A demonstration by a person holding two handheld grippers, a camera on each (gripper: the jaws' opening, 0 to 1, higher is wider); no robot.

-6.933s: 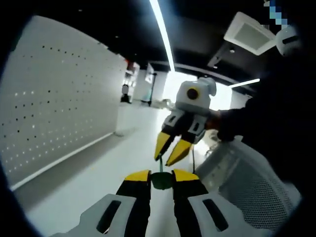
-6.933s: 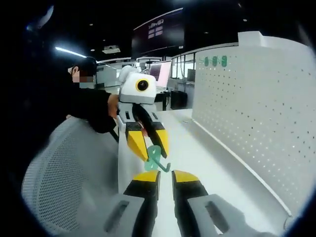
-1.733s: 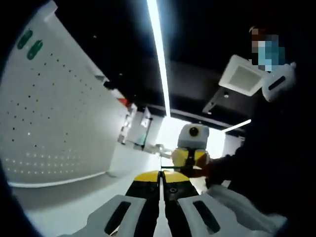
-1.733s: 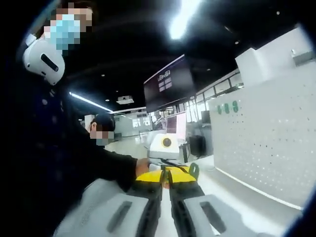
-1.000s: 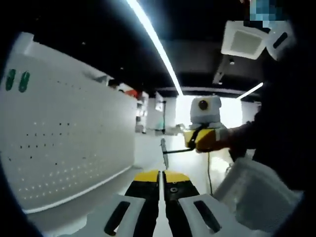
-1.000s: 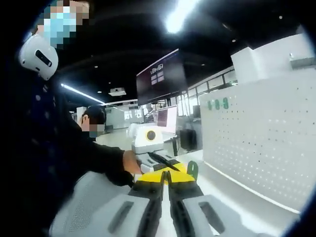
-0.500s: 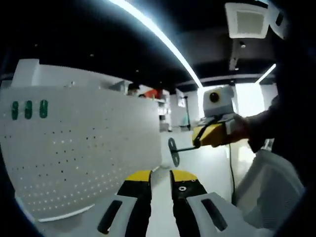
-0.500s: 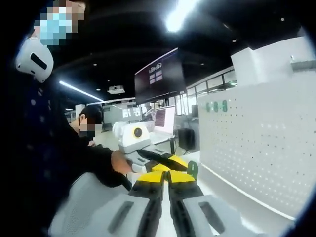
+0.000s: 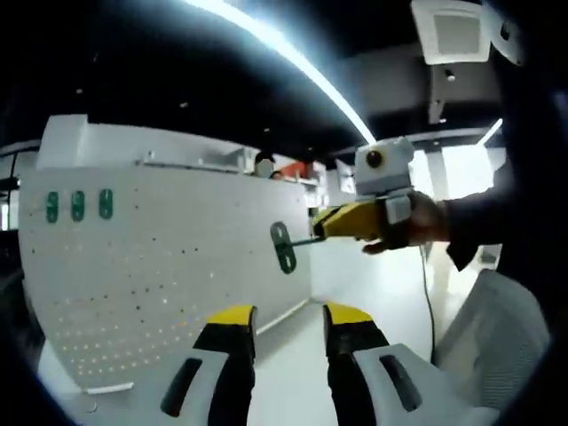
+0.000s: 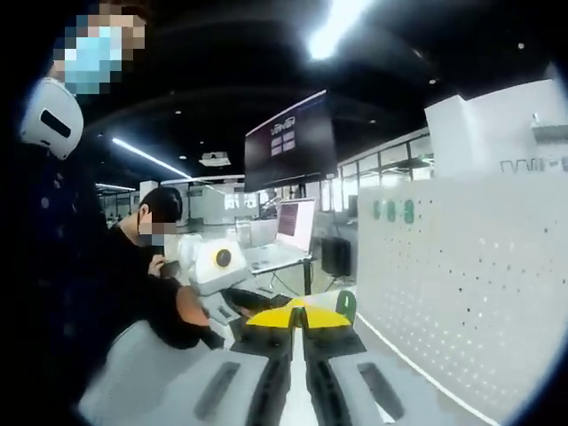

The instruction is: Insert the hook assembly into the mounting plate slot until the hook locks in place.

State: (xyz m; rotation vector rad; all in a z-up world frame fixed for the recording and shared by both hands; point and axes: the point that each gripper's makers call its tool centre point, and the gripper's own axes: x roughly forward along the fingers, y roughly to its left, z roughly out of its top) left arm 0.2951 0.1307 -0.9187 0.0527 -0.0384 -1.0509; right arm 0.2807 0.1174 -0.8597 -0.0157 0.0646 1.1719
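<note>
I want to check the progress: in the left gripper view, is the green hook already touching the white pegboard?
No: the green hook, held by the right gripper, hangs in the air beside the pegboard.

White desk (image 9: 293,373); perforated white panel (image 9: 169,275) stands on it.

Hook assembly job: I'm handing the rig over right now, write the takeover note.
Right gripper: shut on the green hook assembly, holding it up in the air in front of the white pegboard; the hook looks short of the board, not seated.
Left gripper: open, empty, pointing toward the pegboard.
Three green pieces already sit in a row near the board's top.
Done: hook picked up and brought to the board.
Left: push the hook into its slot until it locks. The target slot can't be made out.
</note>
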